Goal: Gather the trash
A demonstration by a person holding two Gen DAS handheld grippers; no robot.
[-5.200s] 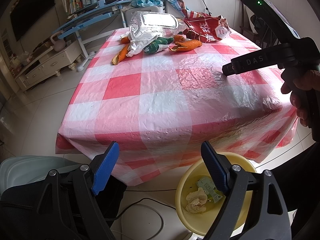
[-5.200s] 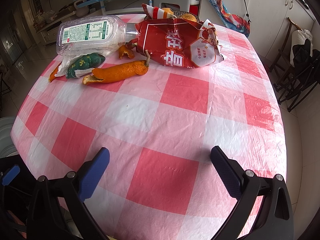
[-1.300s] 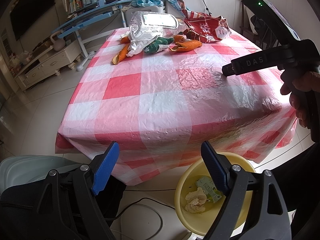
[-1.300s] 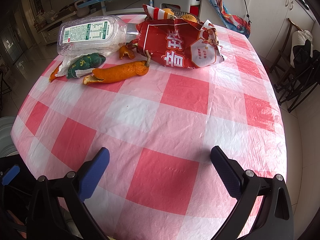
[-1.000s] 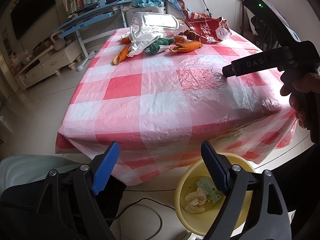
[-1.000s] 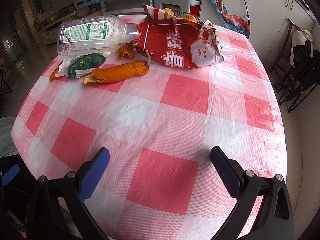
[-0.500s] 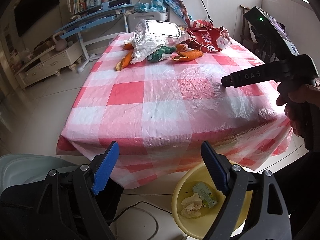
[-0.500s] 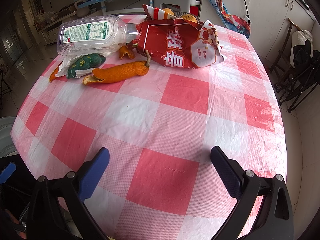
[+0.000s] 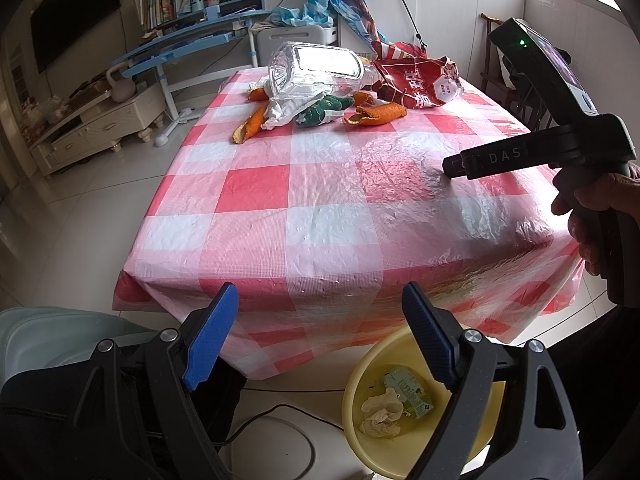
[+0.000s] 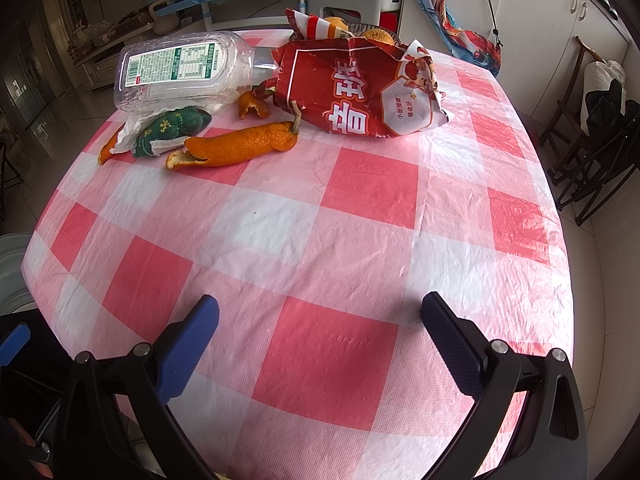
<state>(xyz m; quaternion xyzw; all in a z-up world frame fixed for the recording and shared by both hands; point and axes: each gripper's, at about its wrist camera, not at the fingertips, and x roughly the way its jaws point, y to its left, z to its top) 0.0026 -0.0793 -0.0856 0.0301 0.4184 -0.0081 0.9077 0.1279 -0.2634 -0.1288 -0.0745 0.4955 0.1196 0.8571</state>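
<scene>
Checked red-and-white cloth covers the counter [image 10: 360, 240], and the trash sits clustered at its far end: clear plastic bottle [image 10: 180, 70], red snack bag [image 10: 360, 92], long orange peel [image 10: 240, 144] lying crosswise. Right tongs [image 10: 320, 324] gape wide and empty above the near edge, nearer than the left tongs [image 9: 320, 320] (also wide, off the counter's edge, over a yellow basin [image 9: 368, 452]).
</scene>
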